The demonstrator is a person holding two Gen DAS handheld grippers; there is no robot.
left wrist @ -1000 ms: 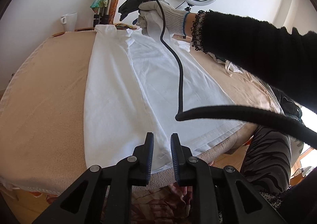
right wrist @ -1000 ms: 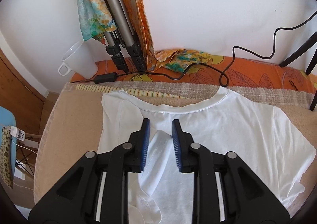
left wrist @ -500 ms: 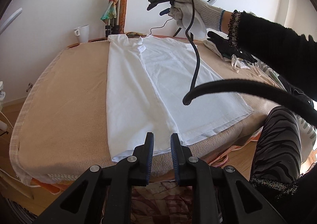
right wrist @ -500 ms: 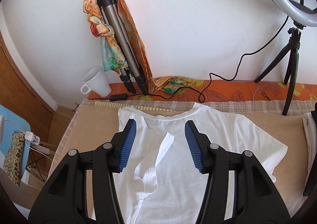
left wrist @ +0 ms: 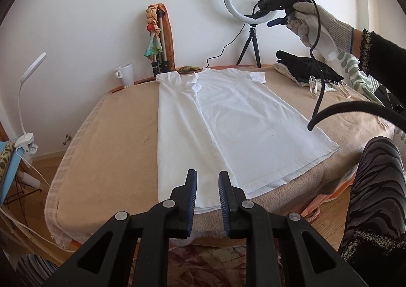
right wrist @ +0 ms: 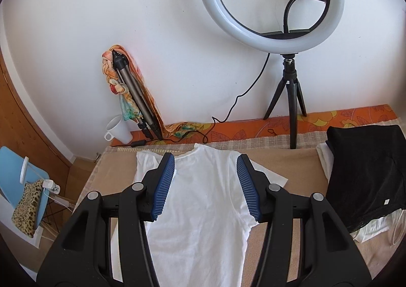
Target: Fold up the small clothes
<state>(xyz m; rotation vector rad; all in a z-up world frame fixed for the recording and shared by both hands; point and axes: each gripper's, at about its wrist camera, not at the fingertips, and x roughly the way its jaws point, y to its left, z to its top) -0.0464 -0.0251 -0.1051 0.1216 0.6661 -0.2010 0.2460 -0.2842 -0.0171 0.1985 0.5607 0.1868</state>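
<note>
White T-shirt point(left wrist: 228, 119) flat on the tan blanket point(left wrist: 114, 147), its left third folded inward; next, I judge, fold the right side to match, gripping shoulder and hem together; right gripper point(right wrist: 205, 185) spread wide, empty; left gripper point(left wrist: 206, 200) slightly parted, empty; neck label point(left wrist: 196, 87) unreadable, perhaps blank.

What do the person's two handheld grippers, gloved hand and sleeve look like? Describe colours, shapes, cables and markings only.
Both the left gripper and right gripper have black plastic bodies with silver round bolts and ribbed blue finger pads. The right hand wears a pale knit glove with a blue cuff stripe, below a black sleeve edged in beaded trim. A black cable hangs from that gripper.
</note>
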